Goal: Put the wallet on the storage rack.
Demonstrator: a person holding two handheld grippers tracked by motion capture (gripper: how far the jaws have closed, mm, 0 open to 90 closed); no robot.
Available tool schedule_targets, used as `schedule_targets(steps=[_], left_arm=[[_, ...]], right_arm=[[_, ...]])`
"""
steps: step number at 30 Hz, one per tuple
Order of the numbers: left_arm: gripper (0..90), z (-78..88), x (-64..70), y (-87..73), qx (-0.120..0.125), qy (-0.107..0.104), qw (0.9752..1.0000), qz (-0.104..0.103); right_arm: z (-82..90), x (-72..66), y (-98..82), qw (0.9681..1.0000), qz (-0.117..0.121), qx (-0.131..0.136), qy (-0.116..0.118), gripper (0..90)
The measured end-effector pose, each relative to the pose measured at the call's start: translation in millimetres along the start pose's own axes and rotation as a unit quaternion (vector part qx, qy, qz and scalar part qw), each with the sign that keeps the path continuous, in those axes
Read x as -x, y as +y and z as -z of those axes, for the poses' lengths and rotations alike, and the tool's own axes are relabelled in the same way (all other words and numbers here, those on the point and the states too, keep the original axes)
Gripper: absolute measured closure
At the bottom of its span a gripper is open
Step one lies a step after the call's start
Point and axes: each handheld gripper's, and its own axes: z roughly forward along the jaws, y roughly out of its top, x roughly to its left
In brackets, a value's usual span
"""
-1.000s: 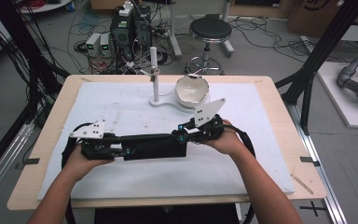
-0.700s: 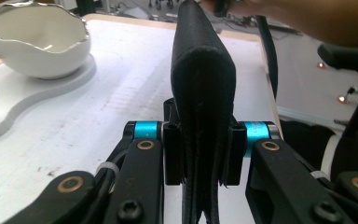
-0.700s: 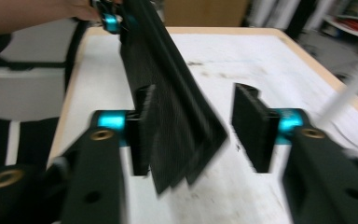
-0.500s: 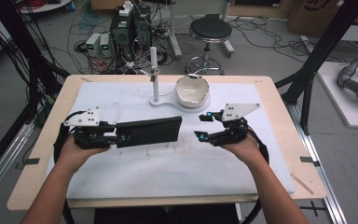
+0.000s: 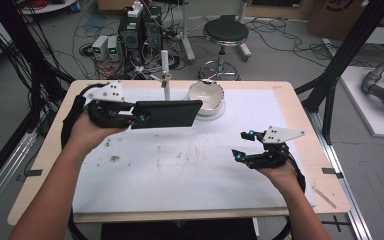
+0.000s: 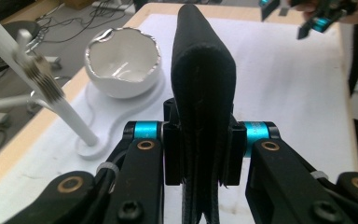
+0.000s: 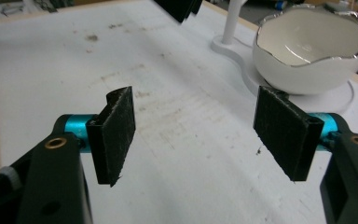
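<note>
Left gripper (image 5: 130,116) of mine, entry one: jaws pressed together on one short end of the black pouch (image 5: 167,113), which I hold level and clear of the table, its free end reaching toward the bowl. Right gripper (image 5: 243,145), entry two: jaws spread wide with nothing between them, having just been opening; it hovers over the right part of the table, well apart from the pouch. Table (image 5: 300,107), wooden edge, covered by a white mat (image 5: 190,165) with brownish smudges near its middle. Black pouch, long and flat, a slim case or sleeve by the look of it; in the left gripper view it (image 6: 204,84) rises from between the pads as a narrow folded edge with what seem to be stitched layers, so I judge it light, soft-sided yet stiff enough to stay out straight from a grip at one end. Its fabric surface looks matte and unlikely to slip. Best hold, in my judgement: across the thin flat faces near an end, as now, or a second grip at the far end for control. White bowl (image 5: 206,96), jagged silver rim, seated on a white base; looks fragile, keep the pouch off it. White stand (image 5: 165,75), an upright post beside the bowl.
</note>
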Motion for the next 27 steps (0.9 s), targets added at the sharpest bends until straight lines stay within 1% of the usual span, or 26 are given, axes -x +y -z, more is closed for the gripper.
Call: schedule_targets(steps=[3, 5, 9, 10, 14, 16, 17, 18, 23, 26, 27], left_arm=[[75.5, -6.1, -8.1, 18.5, -0.017, 0.011, 0.9998, -0.009], [75.5, -11.0, -13.3, 28.1, -0.028, 0.016, 0.9994, -0.015], [75.4, -26.1, -25.4, 49.2, -0.061, 0.023, 0.9976, -0.023], [75.4, -29.9, -27.8, 54.4, -0.071, 0.024, 0.9968, -0.027], [75.4, -47.1, -35.1, 73.9, -0.099, 0.026, 0.9939, -0.041], [75.4, -56.1, -38.4, 81.4, -0.113, 0.027, 0.9921, -0.047], [75.4, -63.1, -40.6, 86.0, -0.122, 0.028, 0.9908, -0.052], [75.4, -68.7, -43.0, 89.2, -0.129, 0.028, 0.9897, -0.055], [75.4, -97.8, -54.0, 96.1, -0.152, 0.025, 0.9867, -0.051], [75.3, -113.7, -58.5, 96.3, -0.159, 0.021, 0.9861, -0.043], [75.4, -118.5, -59.8, 96.3, -0.165, 0.019, 0.9853, -0.041]], right_arm=[[1.8, 0.4, -0.3, 1.0, -0.004, 0.004, -0.006, 29.8], [3.2, 1.4, 0.3, 0.9999, -0.005, 0.012, -0.008, 29.7], [5.7, 2.9, 0.1, 0.9997, -0.007, 0.02, -0.013, 29.2], [6.3, 3.4, -0.1, 0.9996, -0.006, 0.021, -0.016, 29.1], [7.1, 5.3, -0.4, 0.9995, -0.012, 0.026, -0.014, 29.1], [6.6, 6.2, -0.7, 0.9995, -0.013, 0.026, -0.013, 29.1], [6.7, 6.3, -0.7, 0.9995, -0.013, 0.026, -0.014, 29.1], [6.6, 6.9, -1.0, 0.9995, -0.013, 0.027, -0.012, 29.1], [7.5, 9.0, -2.2, 0.9992, -0.018, 0.035, -0.011, 29.2], [7.5, 10.2, -3.0, 0.9991, -0.02, 0.035, -0.009, 29.2], [7.4, 10.7, -3.1, 0.9991, -0.021, 0.036, -0.008, 29.2]])
